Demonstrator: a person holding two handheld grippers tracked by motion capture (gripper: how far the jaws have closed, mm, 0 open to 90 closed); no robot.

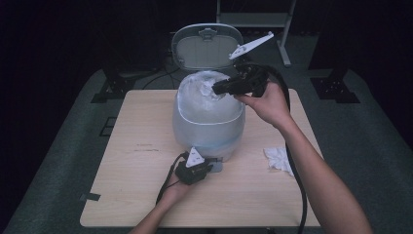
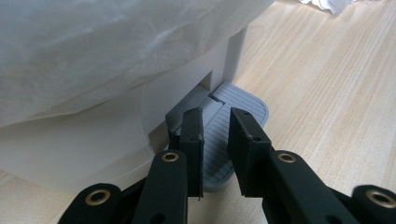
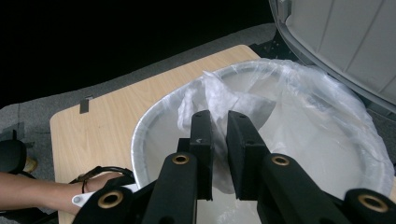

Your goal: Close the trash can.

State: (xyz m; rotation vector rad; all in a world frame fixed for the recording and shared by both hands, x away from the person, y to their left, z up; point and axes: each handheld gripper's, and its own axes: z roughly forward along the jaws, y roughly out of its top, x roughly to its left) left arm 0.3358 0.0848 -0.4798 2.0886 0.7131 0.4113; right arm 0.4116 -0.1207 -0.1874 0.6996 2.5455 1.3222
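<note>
While left claw (image 2: 215, 154) presses pedal (image 2: 233, 126), clenched and empty, right claw (image 3: 218, 154) pinches bag (image 3: 219, 100) at bin (image 1: 208, 127) rim on bench (image 1: 146, 195); film thin, slippery, tears easily; grip bunched edge.

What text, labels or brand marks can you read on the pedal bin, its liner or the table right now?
None legible on the pedal bin, its open lid, the plastic liner or the foot pedal.
Faint dark marks on the table in the high view: too small and blurred to read.
</note>
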